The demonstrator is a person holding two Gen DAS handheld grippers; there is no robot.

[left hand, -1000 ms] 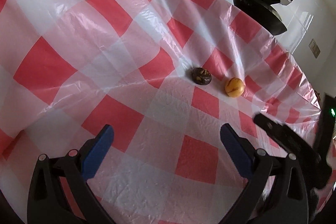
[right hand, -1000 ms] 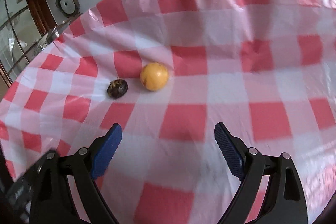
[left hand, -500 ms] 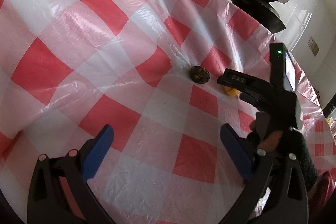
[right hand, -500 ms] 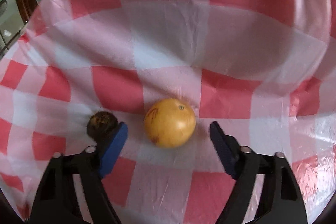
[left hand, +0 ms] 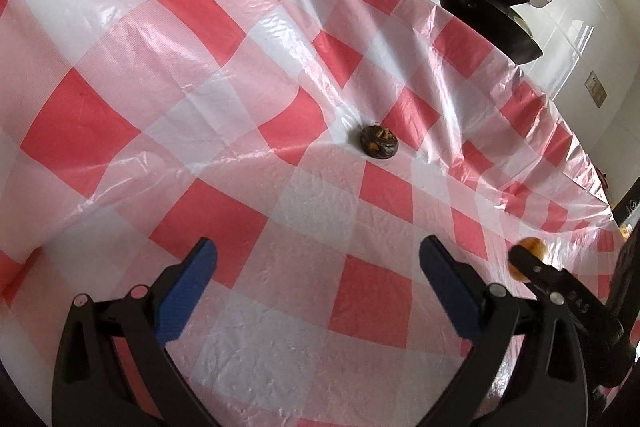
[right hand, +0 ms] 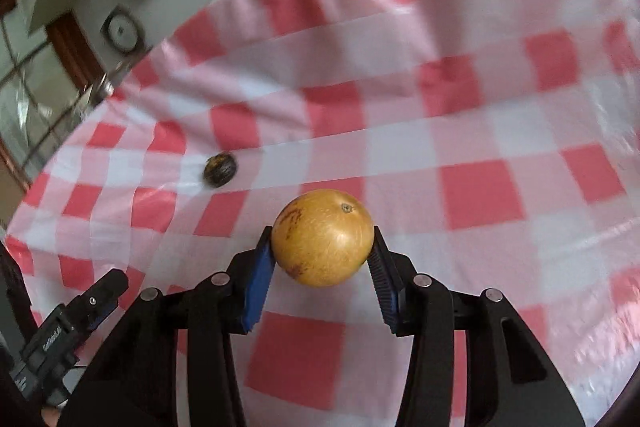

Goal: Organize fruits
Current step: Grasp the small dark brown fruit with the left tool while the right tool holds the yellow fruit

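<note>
A round yellow fruit point(right hand: 320, 227) sits between the blue pads of my right gripper point(right hand: 321, 243). Its jaws are closing and both pads press on the fruit, which is held above the red-and-white checked cloth point(right hand: 480, 155). In the left wrist view the same yellow fruit point(left hand: 534, 247) shows at the right edge, at the tip of the right gripper point(left hand: 524, 261). A dark, shrivelled fruit point(left hand: 379, 142) lies alone on the cloth; the right wrist view has this dark fruit point(right hand: 220, 169) off to the left. My left gripper point(left hand: 318, 247) hovers open over the cloth with nothing between its fingers.
A black pan point(left hand: 488, 15) with a long handle stands beyond the far right edge of the table. The cloth point(left hand: 160, 67) is wrinkled, with a fold running through its middle. A window and a wooden frame point(right hand: 68, 55) lie past the table's left side.
My right gripper went in around the yellow fruit beside the dark one, closed on it and carried it away towards the near right. The left gripper stayed put.
</note>
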